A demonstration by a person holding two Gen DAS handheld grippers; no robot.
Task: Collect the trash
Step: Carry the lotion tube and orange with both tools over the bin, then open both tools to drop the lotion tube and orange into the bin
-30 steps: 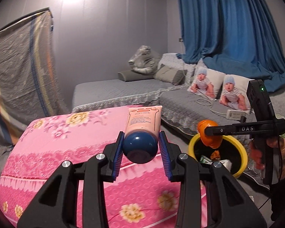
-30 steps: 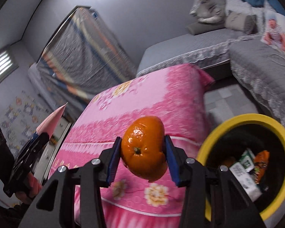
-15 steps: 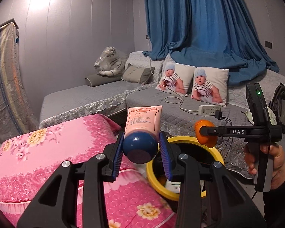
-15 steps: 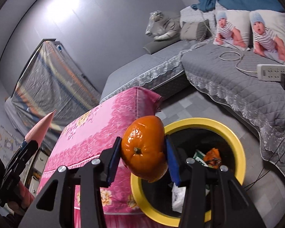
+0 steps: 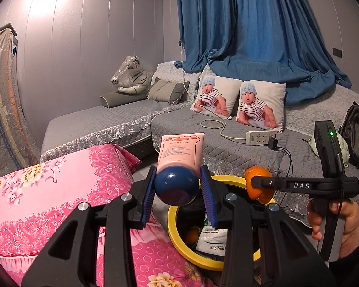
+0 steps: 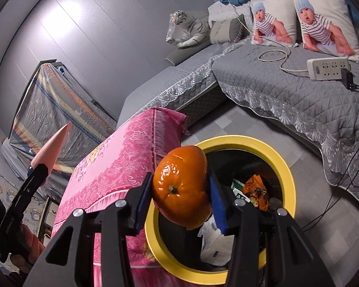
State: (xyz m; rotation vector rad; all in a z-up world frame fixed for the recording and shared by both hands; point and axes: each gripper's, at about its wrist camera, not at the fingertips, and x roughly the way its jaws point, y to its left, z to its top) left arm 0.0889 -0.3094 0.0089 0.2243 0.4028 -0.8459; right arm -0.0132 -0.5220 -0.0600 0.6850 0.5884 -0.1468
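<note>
My left gripper (image 5: 177,187) is shut on a pink tube with a dark blue cap (image 5: 179,153), held over the near rim of a yellow-rimmed bin (image 5: 177,236). My right gripper (image 6: 180,197) is shut on an orange (image 6: 180,187) above the same bin (image 6: 284,167). The bin holds wrappers, a white packet (image 5: 211,239) and other trash. The right gripper with the orange (image 5: 259,184) shows at the right of the left wrist view. The tube (image 6: 52,148) shows at the left of the right wrist view.
A table under a pink floral cloth (image 5: 47,191) stands left of the bin, touching it. A grey quilted sofa (image 5: 227,148) runs behind, with baby-print pillows (image 5: 258,105), a power strip (image 5: 259,137) and cables. A backpack (image 5: 356,134) lies at far right.
Both grippers have swung right, away from the pink table toward the bin, and now sit over it. Each still holds its object.
</note>
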